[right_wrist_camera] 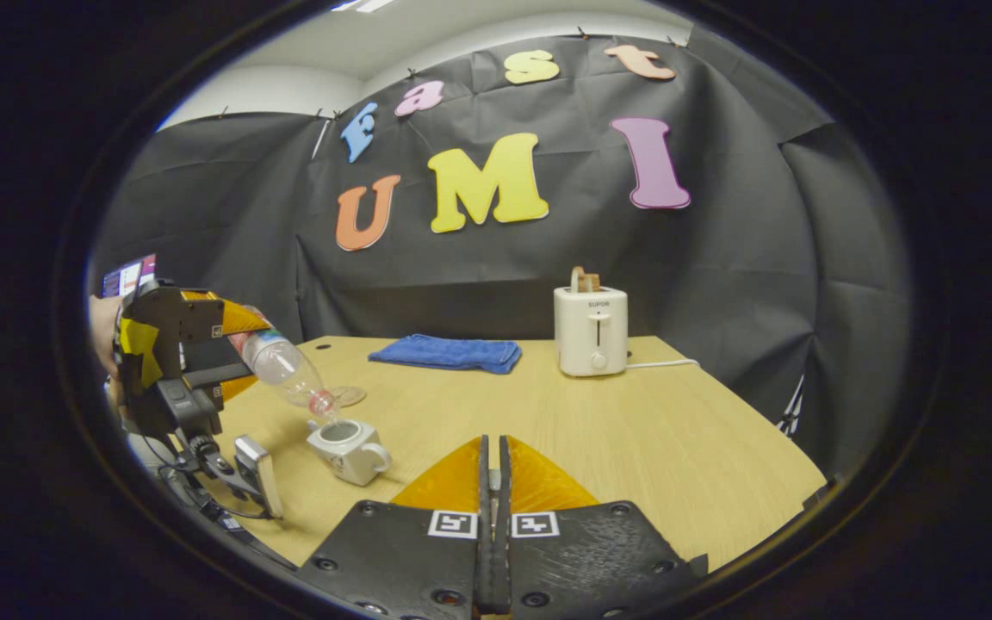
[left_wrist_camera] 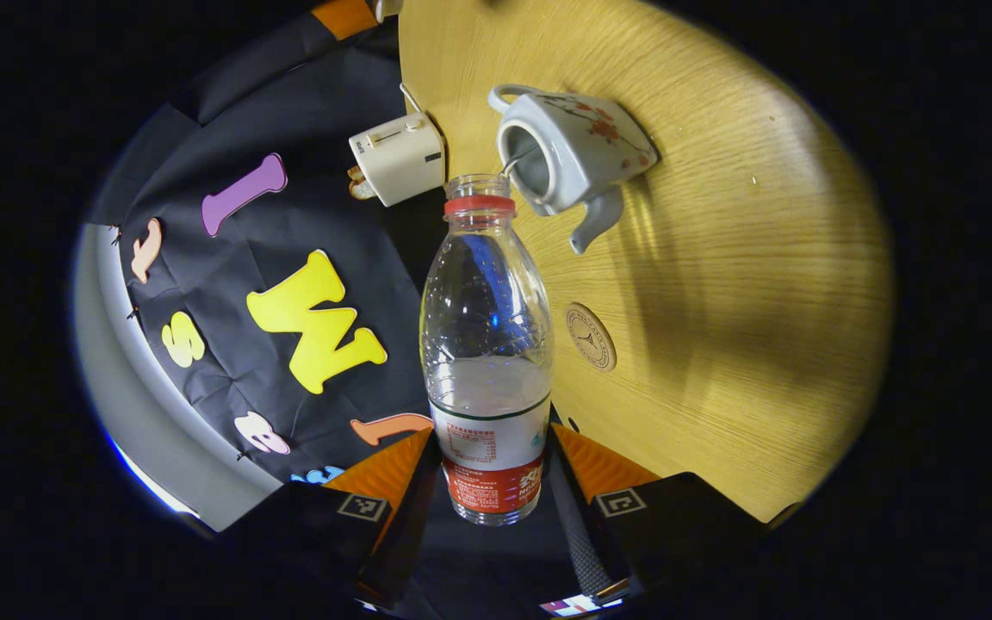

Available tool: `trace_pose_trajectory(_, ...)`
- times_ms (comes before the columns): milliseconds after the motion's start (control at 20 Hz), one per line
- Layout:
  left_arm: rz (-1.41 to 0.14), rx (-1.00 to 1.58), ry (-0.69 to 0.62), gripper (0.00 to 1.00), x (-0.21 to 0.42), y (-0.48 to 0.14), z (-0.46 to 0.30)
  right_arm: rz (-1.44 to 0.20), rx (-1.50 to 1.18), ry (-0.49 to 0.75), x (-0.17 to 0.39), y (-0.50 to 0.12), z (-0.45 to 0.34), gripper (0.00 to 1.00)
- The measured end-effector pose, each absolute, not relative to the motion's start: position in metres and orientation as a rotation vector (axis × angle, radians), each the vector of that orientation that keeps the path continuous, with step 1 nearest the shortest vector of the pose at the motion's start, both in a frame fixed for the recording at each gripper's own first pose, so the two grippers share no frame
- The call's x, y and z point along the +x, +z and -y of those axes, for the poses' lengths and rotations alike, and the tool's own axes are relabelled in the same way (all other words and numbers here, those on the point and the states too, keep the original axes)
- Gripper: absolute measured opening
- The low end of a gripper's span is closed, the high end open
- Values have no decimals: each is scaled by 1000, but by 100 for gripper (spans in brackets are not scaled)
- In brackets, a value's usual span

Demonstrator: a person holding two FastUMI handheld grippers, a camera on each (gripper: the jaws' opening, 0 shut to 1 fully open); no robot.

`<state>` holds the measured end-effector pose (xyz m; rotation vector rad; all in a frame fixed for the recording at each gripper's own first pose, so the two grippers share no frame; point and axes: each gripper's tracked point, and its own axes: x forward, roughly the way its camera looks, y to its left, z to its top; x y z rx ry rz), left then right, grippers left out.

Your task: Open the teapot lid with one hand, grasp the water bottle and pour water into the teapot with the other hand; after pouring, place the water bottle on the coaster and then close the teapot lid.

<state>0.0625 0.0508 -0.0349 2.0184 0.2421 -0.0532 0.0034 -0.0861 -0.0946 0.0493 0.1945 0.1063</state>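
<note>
- Table (right_wrist_camera: 634, 430): pale wood top, carrying everything below; seen level in the right gripper view and tipped on its side in the left gripper view.
- Toaster (right_wrist_camera: 591, 331): white, standing at the far edge of the table by the black cloth, cord trailing off to one side (something tan pokes out of its slot, too small to identify).
- Blue cloth (right_wrist_camera: 447, 353): folded flat at the far edge, well apart from the toaster.
- Left gripper (left_wrist_camera: 489, 469): clenched on the water bottle (left_wrist_camera: 486, 344), one finger on each side of the labelled lower part. In the right gripper view it sits at the left with a hand behind it, bottle tilted neck-down.
- Water bottle: clear, red ring at the neck, cap off, partly full; its mouth is right at the teapot's opening and a thin stream of water runs in.
- Teapot (left_wrist_camera: 573, 155): grey-white with a red floral print, upright on the table, lid off, opening bare.
- Right gripper (right_wrist_camera: 493, 482): fingers pressed together; a small thing seems pinched between them, but I cannot tell what.
- Coaster (left_wrist_camera: 591, 336): round, flat on the table just beside the teapot, nothing on it.
</note>
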Motion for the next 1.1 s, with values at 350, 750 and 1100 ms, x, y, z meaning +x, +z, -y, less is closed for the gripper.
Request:
trace_pose_trajectory(350,-235,2056,-39,72,65,-28,-47,-193,51,111,3,-94,85,0)
trace_pose_trajectory(750,-202,2088,-21,72,69,-19,-39,-187,49,112,3,-91,85,0)
trace_pose_trajectory(1100,-197,2100,-18,72,71,-18,-38,-185,49,108,3,-91,86,0)
